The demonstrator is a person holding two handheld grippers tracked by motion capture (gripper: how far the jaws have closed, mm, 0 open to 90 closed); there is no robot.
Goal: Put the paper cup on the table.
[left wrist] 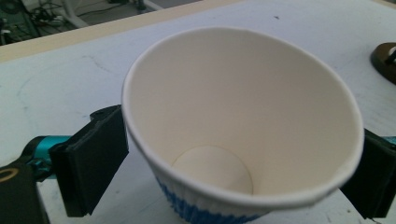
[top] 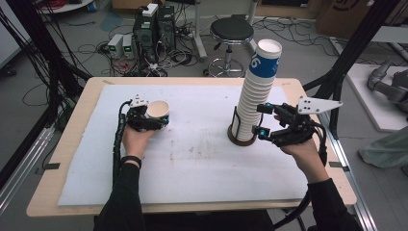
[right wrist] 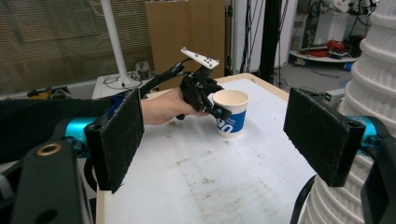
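Note:
A single white paper cup (top: 159, 111) with blue print stands upright on the white mat at the left; its inside (left wrist: 243, 107) holds nothing. My left gripper (top: 153, 121) has the cup between its jaws, and its black pads (left wrist: 91, 158) sit right at the cup's walls without squeezing them. From the right gripper view the cup (right wrist: 231, 114) rests on the mat beside that gripper (right wrist: 205, 95). A tall stack of cups (top: 257, 91) rises from a dark round base (top: 240, 140). My right gripper (top: 263, 119) stands open beside the stack (right wrist: 373, 93), nothing between its pads (right wrist: 119, 140).
The white mat (top: 192, 159) covers most of the wooden table (top: 72, 144). Beyond the far edge are a black stool (top: 232, 31), computer towers (top: 154, 26) and floor cables. Black frame posts flank the table. A cardboard box (right wrist: 187, 32) stands past the left side.

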